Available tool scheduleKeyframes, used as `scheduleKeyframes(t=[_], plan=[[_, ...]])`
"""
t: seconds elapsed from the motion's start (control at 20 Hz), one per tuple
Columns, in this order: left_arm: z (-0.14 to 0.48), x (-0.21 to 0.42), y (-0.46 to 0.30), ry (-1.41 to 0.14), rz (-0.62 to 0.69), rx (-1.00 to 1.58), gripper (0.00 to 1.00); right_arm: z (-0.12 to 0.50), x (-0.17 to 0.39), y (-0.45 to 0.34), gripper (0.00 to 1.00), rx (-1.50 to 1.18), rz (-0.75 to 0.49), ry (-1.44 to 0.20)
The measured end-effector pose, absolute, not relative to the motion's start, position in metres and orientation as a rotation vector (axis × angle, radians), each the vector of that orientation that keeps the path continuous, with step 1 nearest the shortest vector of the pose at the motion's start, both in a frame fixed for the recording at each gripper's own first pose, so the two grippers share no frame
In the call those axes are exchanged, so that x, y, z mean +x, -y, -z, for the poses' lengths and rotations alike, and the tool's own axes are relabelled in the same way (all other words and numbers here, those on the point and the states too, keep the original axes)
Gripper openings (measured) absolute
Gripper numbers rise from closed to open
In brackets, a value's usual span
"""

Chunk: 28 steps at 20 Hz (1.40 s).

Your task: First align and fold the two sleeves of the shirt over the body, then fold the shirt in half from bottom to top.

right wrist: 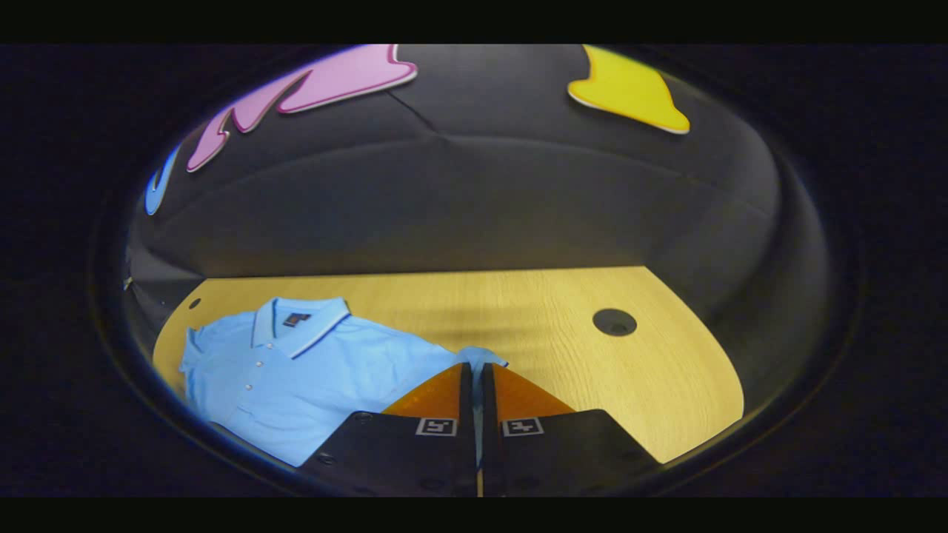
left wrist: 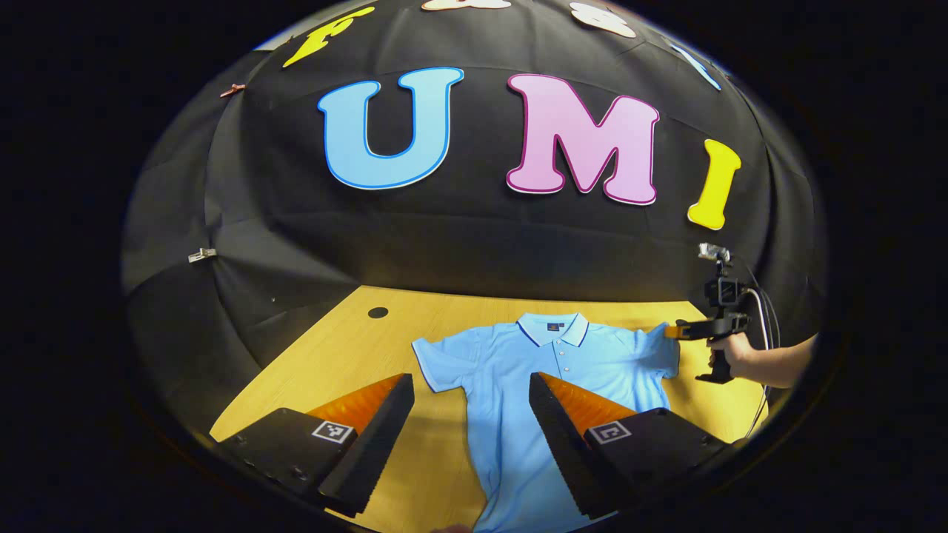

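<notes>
Light-blue short-sleeved polo shirt flat on wooden table, nothing folded yet; right gripper clamped on sleeve edge, left gripper spread wide over body, both sleeves + bottom-up fold left

Shirt hem cut off at the left gripper view's lower edge, sleeve tip hidden between pinching fingers, collar label too small to tell
</notes>
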<state>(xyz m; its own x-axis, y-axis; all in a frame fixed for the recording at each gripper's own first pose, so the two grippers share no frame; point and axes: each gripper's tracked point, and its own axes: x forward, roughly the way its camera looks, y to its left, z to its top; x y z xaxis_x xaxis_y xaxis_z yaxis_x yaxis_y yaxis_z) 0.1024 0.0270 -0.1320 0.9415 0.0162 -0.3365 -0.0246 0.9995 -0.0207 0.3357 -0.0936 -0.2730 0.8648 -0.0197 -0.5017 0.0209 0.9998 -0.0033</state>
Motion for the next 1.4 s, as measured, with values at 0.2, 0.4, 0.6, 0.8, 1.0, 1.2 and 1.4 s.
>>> scheduleKeyframes(t=[0.2,0.4,0.6,0.8,1.0,1.2,1.4], plan=[[0.131,0.095,-0.033,-0.333,-0.033,-0.062,0.99,0.238,0.33,0.047,0.12,-0.093,-0.058,-0.473],[0.131,0.085,-0.041,-0.325,-0.047,-0.079,0.99,0.229,0.322,-0.019,0.07,-0.138,-0.161,-0.464],[0.137,0.076,-0.053,-0.329,-0.075,-0.074,0.99,0.233,0.311,-0.076,0.07,-0.176,-0.25,-0.473],[0.149,0.081,-0.067,-0.334,-0.108,-0.101,0.99,0.261,0.302,-0.129,0.08,-0.201,-0.315,-0.505],[0.161,0.106,-0.078,-0.337,-0.121,-0.157,0.99,0.295,0.285,-0.177,0.22,-0.16,-0.406,-0.558],[0.172,0.148,-0.087,-0.343,-0.102,-0.159,0.99,0.303,0.265,-0.191,0.69,-0.108,-0.435,-0.564],[0.191,0.205,-0.092,-0.363,-0.051,-0.129,0.99,0.285,0.246,-0.142,0.98,-0.097,-0.323,-0.508]])
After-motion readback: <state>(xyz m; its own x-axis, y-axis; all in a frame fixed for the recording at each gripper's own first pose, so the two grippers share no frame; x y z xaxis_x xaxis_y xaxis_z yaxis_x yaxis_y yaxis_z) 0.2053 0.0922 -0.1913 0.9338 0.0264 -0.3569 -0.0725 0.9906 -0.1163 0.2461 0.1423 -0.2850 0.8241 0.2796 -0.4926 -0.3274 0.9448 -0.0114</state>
